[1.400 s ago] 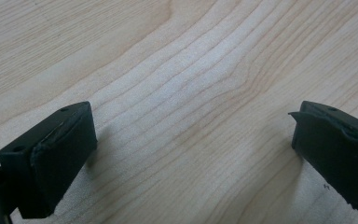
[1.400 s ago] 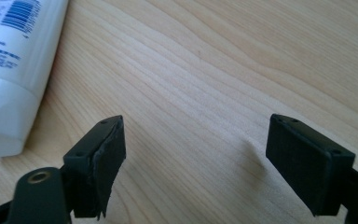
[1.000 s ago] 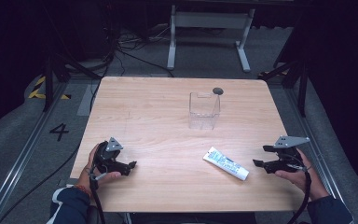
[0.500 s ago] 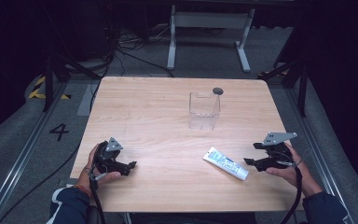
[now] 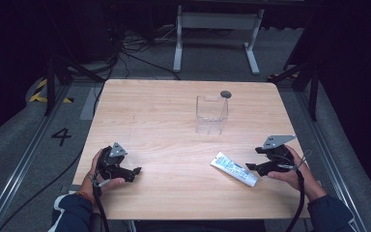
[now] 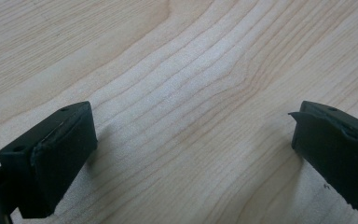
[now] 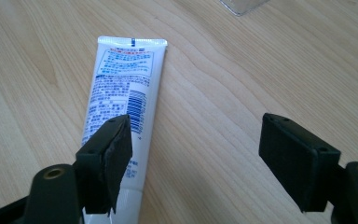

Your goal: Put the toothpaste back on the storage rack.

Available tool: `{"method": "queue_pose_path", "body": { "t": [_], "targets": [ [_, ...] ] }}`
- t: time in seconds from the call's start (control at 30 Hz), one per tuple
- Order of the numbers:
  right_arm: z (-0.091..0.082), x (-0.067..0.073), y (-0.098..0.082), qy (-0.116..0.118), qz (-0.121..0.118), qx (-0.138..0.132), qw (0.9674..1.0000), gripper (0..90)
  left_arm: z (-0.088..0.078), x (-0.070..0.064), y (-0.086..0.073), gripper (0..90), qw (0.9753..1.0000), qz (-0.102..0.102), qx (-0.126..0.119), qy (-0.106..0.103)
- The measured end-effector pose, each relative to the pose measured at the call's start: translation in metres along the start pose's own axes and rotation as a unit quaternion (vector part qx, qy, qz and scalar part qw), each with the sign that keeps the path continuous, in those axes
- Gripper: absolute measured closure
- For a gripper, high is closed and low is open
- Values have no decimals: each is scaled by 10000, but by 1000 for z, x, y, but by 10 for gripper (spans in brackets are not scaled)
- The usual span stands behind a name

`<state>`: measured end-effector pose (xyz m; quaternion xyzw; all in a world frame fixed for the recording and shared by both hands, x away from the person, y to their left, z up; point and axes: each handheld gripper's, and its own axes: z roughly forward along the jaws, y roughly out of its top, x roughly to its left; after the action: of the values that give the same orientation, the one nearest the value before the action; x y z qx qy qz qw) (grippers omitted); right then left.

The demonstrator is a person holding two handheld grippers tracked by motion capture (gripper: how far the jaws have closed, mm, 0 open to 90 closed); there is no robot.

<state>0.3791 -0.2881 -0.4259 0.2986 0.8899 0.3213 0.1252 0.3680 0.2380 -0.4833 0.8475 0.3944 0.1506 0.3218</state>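
A white toothpaste tube (image 5: 234, 169) with blue print lies flat on the wooden table (image 5: 164, 111), front right. My right gripper (image 5: 252, 167) is at the tube's right end, low over the table and open. In the right gripper view the tube (image 7: 121, 88) runs away from me; my left jaw hangs over its near end, while the right jaw is over bare wood, and the right gripper (image 7: 200, 140) holds nothing. My left gripper (image 5: 135, 172) rests at the front left, open. In its own view the left gripper (image 6: 191, 140) has only wood between the jaws.
A clear plastic container (image 5: 211, 113) stands upright right of the table's centre, its corner at the top edge of the right gripper view (image 7: 242, 5). A small dark round object (image 5: 225, 94) lies just behind it. Dark floor, cables and a metal stand (image 5: 217, 29) surround the table.
My right gripper has moved left across the table, from near the right edge up to the tube's end. The left gripper has not moved.
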Motion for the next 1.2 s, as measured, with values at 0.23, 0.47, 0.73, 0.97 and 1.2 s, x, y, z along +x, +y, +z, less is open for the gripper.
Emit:
{"method": "queue_pose_path", "body": {
  "t": [0.23, 0.47, 0.73, 0.97, 1.2],
  "targets": [
    [9, 7, 10, 65, -117, 93, 9999, 265, 0, 0, 0, 3, 10000, 2, 8, 5],
    [21, 18, 22, 170, -279, 216, 9992, 267, 0, 0, 0, 3, 10000, -32, -6, -7],
    [39, 27, 30, 253, -455, 474, 9975, 265, 0, 0, -1, 3, 10000, -30, -2, -18],
    [47, 28, 32, 433, -383, 584, 9966, 259, 0, 0, -1, 3, 10000, -29, -1, -18],
    [61, 36, 35, 389, -472, 975, 9934, 287, 0, 0, -1, 3, 10000, -30, -1, -18]
  ]
}}
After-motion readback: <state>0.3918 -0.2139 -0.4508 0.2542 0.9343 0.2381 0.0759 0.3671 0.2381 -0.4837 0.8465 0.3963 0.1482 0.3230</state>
